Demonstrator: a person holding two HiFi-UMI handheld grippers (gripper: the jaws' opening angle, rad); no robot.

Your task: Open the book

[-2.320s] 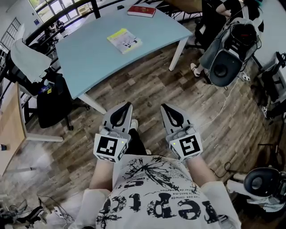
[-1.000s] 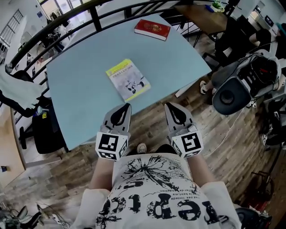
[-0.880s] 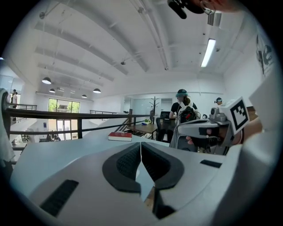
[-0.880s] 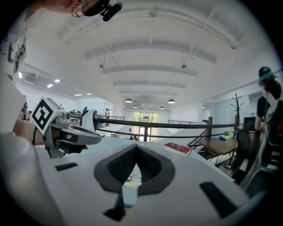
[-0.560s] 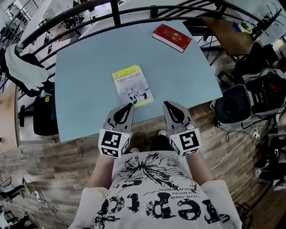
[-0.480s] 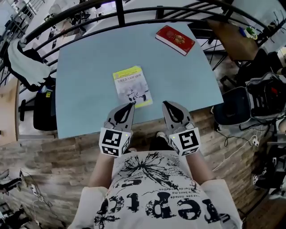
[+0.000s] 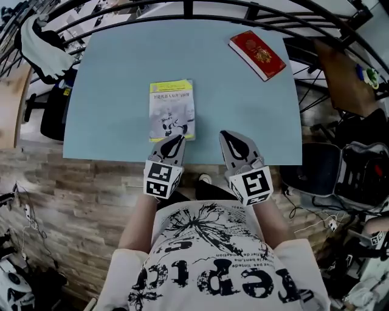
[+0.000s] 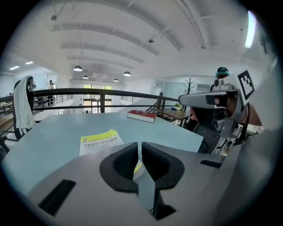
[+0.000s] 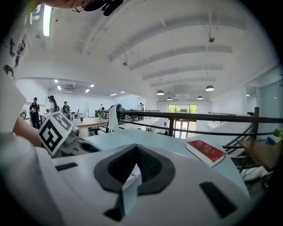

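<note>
A thin yellow-and-white book (image 7: 172, 109) lies closed on the light blue table (image 7: 109, 79), near its front edge. My left gripper (image 7: 175, 139) hovers just short of the book's near edge, shut, with nothing between the jaws. In the left gripper view the book (image 8: 101, 140) lies just beyond the closed fingertips (image 8: 132, 148). My right gripper (image 7: 227, 135) is to the right of the book, over the table's front edge, also shut and empty. A closed red book (image 7: 257, 54) lies at the far right corner and also shows in the right gripper view (image 9: 205, 152).
A black railing (image 7: 182, 7) runs behind the table. A chair with a white garment (image 7: 42, 42) stands at the far left. A brown wooden desk (image 7: 349, 79) and dark bags (image 7: 358, 176) are on the right. Wood-plank floor (image 7: 73, 200) lies under me.
The view has closed in on the table. Both shut grippers have come forward from over the floor to the table's front edge, the left one up to the yellow book.
</note>
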